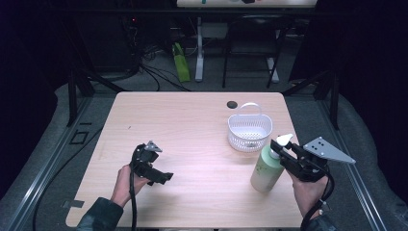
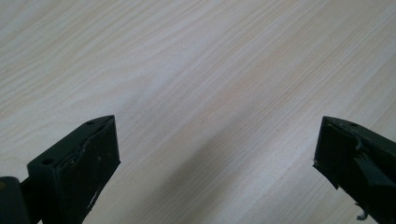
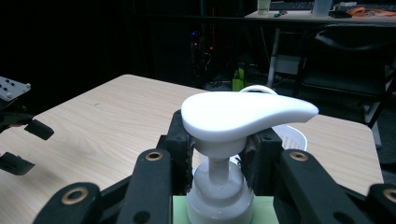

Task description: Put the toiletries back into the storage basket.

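Observation:
A pale green soap bottle (image 1: 265, 171) with a white pump head (image 3: 243, 114) stands upright near the front right of the wooden table (image 1: 183, 125). My right gripper (image 1: 280, 153) is shut on the bottle's neck just under the pump head, one black finger (image 3: 180, 140) on each side. A white perforated basket (image 1: 250, 139) with an upright handle sits just behind the bottle, apart from it. My left gripper (image 1: 162, 177) hovers low over bare wood at the front left. Its jaws stand wide apart with nothing between them (image 2: 217, 135).
A small dark round spot (image 1: 232, 104) marks the table near its far edge. Beyond the table lie cables, table legs, a chair and a green object (image 1: 181, 62) on the floor. In the right gripper view the left gripper (image 3: 18, 140) shows at the far left.

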`<state>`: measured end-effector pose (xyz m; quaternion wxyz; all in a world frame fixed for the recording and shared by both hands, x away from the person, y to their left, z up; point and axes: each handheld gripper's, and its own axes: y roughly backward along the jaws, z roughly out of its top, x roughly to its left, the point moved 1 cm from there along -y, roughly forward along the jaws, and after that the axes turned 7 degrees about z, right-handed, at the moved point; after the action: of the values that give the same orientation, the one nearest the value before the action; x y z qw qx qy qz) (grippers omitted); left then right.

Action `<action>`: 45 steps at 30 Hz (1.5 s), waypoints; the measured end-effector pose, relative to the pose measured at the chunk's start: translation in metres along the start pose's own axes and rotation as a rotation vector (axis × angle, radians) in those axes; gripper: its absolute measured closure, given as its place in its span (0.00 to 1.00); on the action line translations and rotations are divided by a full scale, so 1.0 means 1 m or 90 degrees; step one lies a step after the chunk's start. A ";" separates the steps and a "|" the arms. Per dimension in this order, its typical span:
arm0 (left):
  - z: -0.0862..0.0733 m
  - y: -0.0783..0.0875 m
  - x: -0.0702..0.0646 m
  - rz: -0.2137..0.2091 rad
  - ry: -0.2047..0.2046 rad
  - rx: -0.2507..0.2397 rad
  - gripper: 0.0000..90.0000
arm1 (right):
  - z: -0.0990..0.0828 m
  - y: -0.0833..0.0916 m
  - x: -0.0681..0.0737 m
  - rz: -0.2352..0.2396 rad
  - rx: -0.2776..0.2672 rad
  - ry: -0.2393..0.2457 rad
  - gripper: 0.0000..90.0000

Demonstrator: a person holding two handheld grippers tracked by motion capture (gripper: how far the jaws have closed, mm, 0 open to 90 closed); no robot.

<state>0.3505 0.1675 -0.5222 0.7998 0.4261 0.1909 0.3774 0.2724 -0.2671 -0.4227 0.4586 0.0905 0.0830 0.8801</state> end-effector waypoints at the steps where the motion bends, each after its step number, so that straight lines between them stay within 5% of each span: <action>1: 0.000 0.000 0.001 0.002 0.000 0.001 0.00 | 0.001 0.000 0.001 0.002 -0.001 0.002 0.75; 45: -0.001 -0.003 0.001 0.002 0.006 0.009 0.00 | 0.030 0.008 0.009 0.026 -0.007 0.029 0.75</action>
<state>0.3524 0.1679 -0.5252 0.7954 0.4301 0.1966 0.3791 0.2683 -0.2626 -0.3906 0.4394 0.0698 0.0866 0.8914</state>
